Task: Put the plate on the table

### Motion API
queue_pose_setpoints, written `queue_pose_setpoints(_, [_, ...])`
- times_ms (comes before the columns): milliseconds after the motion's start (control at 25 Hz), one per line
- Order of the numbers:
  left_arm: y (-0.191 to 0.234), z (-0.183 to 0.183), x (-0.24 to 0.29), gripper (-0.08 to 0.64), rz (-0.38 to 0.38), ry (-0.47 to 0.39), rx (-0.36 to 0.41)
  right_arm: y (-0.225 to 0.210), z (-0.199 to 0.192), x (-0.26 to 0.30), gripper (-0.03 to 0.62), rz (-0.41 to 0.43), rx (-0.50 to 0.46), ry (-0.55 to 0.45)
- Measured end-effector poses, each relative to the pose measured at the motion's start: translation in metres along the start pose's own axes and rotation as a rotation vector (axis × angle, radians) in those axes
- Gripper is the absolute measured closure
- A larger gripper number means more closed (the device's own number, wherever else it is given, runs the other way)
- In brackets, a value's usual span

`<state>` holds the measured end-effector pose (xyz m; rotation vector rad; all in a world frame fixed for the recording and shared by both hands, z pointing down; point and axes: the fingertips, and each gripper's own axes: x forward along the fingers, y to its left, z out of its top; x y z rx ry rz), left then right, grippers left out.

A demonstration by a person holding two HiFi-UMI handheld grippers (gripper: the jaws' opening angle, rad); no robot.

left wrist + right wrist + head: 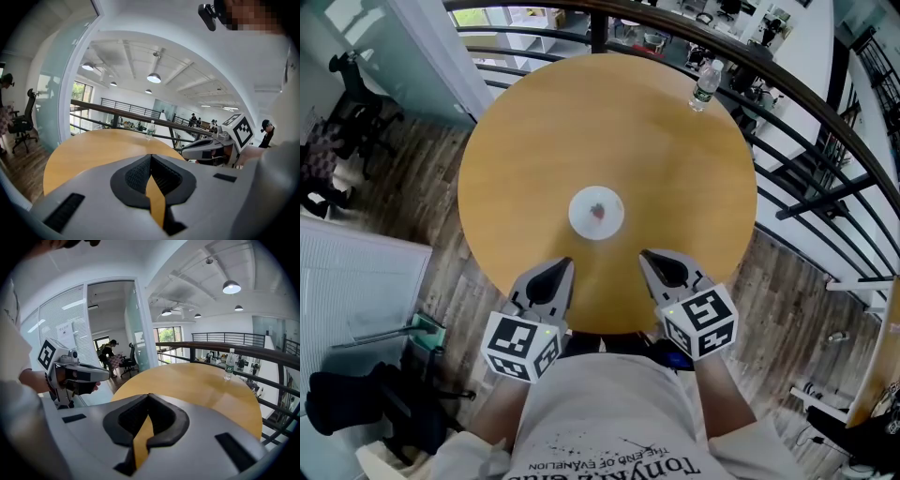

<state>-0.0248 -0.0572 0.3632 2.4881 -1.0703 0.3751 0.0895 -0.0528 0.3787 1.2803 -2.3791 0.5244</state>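
A small white plate (596,213) with a red spot in its middle lies flat at the centre of the round wooden table (525,141). My left gripper (565,264) is over the table's near edge, just short of the plate and to its left; its jaws meet at the tip, shut on nothing. To the plate's right my right gripper (645,255) mirrors it, also shut and empty. In the left gripper view the left gripper (151,155) hides the plate, and the right gripper (206,147) shows alongside. The right gripper view shows the right gripper (149,395) and no plate.
A clear water bottle (705,84) stands near the table's far right edge; it also appears as a bottle (150,130) and a bottle (229,364) in the gripper views. A dark curved railing (825,122) runs behind the table. An office chair (352,103) stands at far left.
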Motion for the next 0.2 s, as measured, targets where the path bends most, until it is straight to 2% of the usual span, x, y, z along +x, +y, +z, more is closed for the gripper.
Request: queue_pose_setpoints(200, [0.0021,-0.0016,0.0018,0.537,0.001,0.002,0.002,-0.0028,-0.0024,0.0033,0.568,-0.001,0.003,0.002])
